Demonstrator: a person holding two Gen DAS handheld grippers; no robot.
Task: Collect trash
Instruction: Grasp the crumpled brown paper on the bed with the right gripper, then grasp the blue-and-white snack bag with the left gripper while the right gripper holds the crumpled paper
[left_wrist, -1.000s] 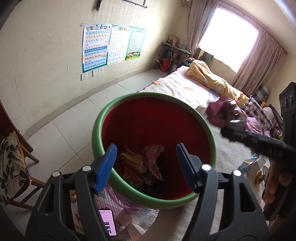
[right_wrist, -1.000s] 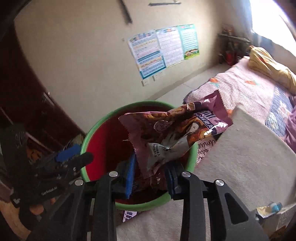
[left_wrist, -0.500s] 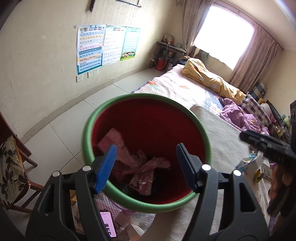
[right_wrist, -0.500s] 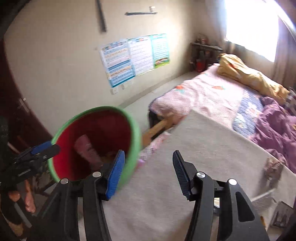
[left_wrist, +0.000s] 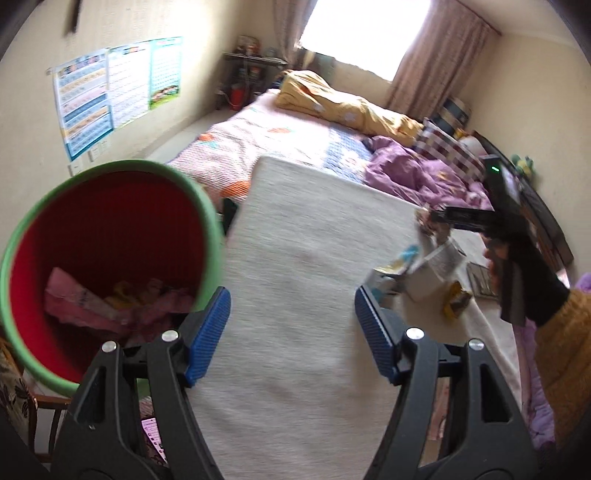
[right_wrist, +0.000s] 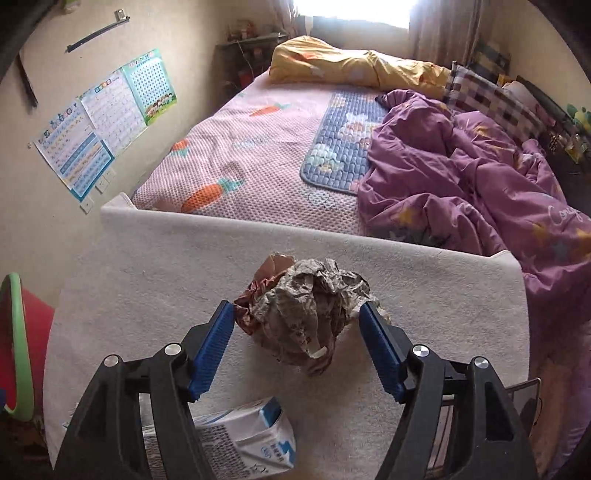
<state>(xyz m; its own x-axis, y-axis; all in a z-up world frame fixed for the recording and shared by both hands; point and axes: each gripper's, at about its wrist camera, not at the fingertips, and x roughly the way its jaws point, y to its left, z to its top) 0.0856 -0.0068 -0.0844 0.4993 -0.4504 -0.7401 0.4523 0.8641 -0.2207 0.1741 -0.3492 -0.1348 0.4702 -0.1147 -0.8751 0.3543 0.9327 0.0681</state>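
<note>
Right tool (right_wrist: 297, 345) opening astride crumpled paper (right_wrist: 308, 314) on bench (right_wrist: 147, 280), pads not yet pressing; left tool (left_wrist: 291, 336) open, empty; next: close, carry to bin (left_wrist: 212, 229).

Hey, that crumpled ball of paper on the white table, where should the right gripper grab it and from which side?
Grip the crumpled paper ball across its widest middle, coming down from above and slightly toward the bed. It is lumpy, with no handle or firm edge, so squeezing the bulk is probably safest. The right gripper, jaws opening, already straddles it; the pads are not pressing yet. Avoid the loose flap at its near bottom edge.
</note>
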